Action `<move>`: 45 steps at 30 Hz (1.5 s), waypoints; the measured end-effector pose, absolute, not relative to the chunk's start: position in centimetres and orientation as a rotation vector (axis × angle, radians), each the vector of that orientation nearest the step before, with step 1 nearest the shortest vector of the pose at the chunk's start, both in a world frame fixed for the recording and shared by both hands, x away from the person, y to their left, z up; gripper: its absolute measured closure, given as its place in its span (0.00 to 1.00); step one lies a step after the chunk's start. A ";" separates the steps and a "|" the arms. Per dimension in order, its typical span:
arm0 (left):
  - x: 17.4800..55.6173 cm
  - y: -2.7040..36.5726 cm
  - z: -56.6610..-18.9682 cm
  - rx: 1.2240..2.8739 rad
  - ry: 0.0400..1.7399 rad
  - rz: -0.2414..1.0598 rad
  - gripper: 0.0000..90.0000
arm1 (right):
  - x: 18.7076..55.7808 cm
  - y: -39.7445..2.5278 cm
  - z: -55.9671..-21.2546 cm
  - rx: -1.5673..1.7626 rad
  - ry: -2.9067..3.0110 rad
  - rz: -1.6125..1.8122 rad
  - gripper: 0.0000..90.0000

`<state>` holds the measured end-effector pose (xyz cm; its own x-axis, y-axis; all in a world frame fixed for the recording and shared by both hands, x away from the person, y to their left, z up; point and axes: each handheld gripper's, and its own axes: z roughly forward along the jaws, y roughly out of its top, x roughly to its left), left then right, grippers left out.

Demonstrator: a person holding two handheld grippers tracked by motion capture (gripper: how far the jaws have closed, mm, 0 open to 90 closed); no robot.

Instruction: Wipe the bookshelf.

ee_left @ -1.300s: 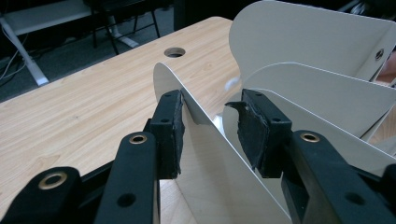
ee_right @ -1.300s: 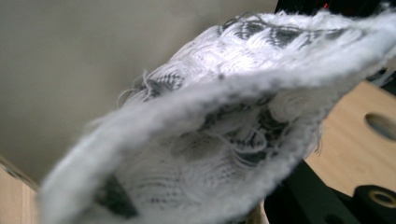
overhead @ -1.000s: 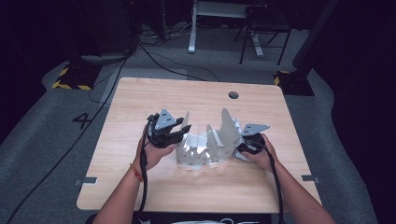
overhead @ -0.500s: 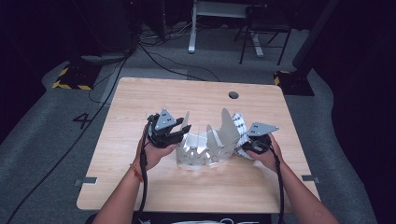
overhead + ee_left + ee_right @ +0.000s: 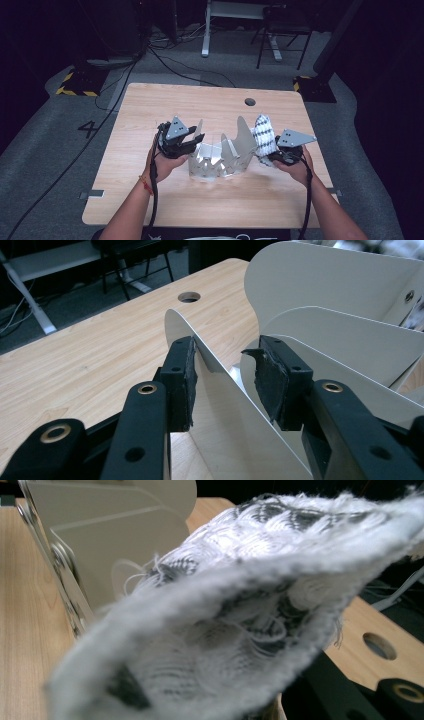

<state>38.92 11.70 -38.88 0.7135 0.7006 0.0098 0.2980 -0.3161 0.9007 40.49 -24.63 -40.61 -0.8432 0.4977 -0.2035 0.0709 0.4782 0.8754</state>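
A white metal rack (image 5: 220,155) with several upright curved dividers stands at the middle of the wooden table (image 5: 200,105). My left gripper (image 5: 192,142) is at the rack's left end. In the left gripper view it (image 5: 222,352) is open, its jaws straddling the thin edge of one divider (image 5: 225,410). The left pad (image 5: 182,385) touches that divider and the right pad stands off it. My right gripper (image 5: 270,156) is shut on a white cloth with a black pattern (image 5: 264,136), held upright just right of the rack. In the right gripper view, the cloth (image 5: 225,605) hides the jaws.
A round cable hole (image 5: 250,102) lies in the table's far right part. Beyond the far edge, cables, a desk leg (image 5: 206,30) and a chair frame (image 5: 280,45) stand on the grey floor. Bare wood surrounds the rack.
My right gripper has shifted a little to the right, away from the rack, and the cloth now stands up beside the rack's right divider. The left gripper has stayed put.
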 end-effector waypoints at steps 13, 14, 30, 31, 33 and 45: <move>38.9 11.7 -38.9 1.905 0.771 0.498 0.67 | 42.7 -23.6 -46.1 0.589 2.469 1.250 0.84; 38.9 11.7 -38.9 1.905 0.771 0.498 0.67 | 42.7 -23.6 -46.1 0.589 2.469 1.250 0.84; 38.9 11.7 -38.9 1.906 0.778 0.494 0.66 | 45.4 -22.5 -47.4 0.640 2.513 1.207 0.83; 39.0 11.7 -38.9 1.905 0.781 0.491 0.66 | 45.6 -22.6 -47.0 0.630 2.497 1.223 0.83; 39.0 11.7 -38.9 1.902 0.784 0.487 0.66 | 46.1 -22.7 -45.8 0.611 2.477 1.259 0.84; 38.6 11.7 -38.9 1.910 0.797 0.540 0.60 | 44.8 -23.6 -42.6 0.553 2.399 1.311 0.84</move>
